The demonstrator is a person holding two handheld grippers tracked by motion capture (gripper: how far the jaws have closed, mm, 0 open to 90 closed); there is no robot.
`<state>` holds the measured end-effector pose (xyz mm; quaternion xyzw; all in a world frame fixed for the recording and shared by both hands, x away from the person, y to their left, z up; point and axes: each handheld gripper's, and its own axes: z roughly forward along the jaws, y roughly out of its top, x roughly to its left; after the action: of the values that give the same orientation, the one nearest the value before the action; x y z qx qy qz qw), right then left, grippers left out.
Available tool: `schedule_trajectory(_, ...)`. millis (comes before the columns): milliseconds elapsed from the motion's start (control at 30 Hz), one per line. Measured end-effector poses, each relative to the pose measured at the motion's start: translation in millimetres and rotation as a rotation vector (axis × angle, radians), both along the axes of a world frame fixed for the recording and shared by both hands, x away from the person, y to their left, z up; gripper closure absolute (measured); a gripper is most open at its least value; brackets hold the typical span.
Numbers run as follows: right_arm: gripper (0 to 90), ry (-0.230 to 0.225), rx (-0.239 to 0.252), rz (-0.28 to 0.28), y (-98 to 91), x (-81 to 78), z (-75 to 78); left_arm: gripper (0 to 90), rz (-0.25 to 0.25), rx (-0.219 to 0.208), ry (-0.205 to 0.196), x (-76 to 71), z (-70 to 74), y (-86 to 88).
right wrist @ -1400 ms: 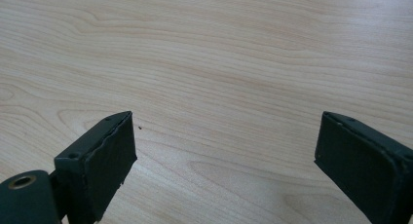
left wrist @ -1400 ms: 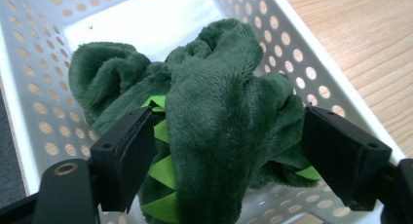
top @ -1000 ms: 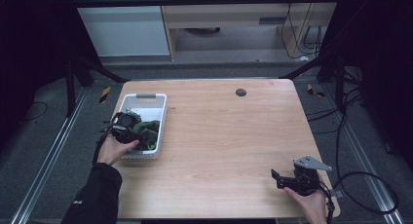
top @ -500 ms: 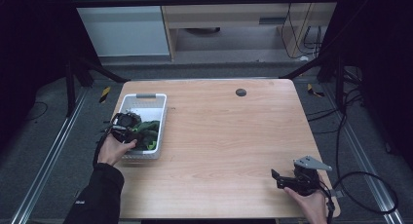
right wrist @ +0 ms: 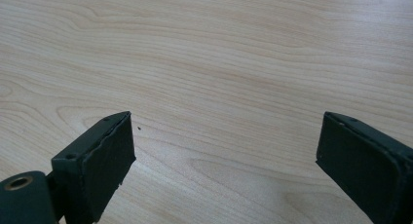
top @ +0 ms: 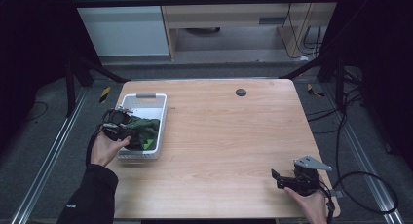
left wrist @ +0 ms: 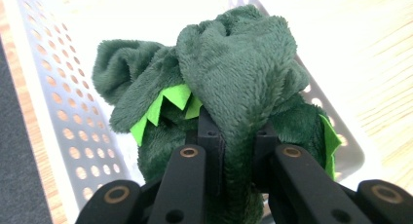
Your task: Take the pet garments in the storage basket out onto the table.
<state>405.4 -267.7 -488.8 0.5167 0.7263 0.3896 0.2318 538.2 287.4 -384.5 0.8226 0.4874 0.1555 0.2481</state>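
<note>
The left gripper (left wrist: 234, 151) has just closed its jaws on a fold of the green plush toy (left wrist: 229, 68), clamped between them over the white basket (left wrist: 58, 102). Soft and light, it should sag below the jaws; a thick fold holds best. The right gripper (right wrist: 224, 160) rests with its jaws apart, nothing between them.

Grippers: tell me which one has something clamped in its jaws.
The left gripper, at the white basket: shut on the green plush toy. The right gripper stands open over bare table.

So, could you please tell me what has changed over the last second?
The left claw has just been closing and now pinches the green plush toy, lifting it slightly in the white basket. The right claw stayed open above the table, and the basket kept its place.
</note>
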Motion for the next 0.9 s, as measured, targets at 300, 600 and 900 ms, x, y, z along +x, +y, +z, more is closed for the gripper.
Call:
schedule_trajectory(300, 6.9, 0.001, 0.001, -0.001, 0.1, -0.1, 0.1, 81.2, -0.004, -0.015, -0.050, -7.1, 26.8, 2.3)
schedule_trajectory(600, 6.9, -0.002, 0.000, 0.001, 0.3, -0.1, 0.2, 81.3, -0.006, -0.026, -0.081, -11.5, 44.1, 2.9)
schedule_trajectory(900, 6.9, 0.002, 0.006, 0.001, 0.5, -0.5, 0.7, 81.4, -0.011, -0.027, -0.109, -15.3, 60.6, 5.1)
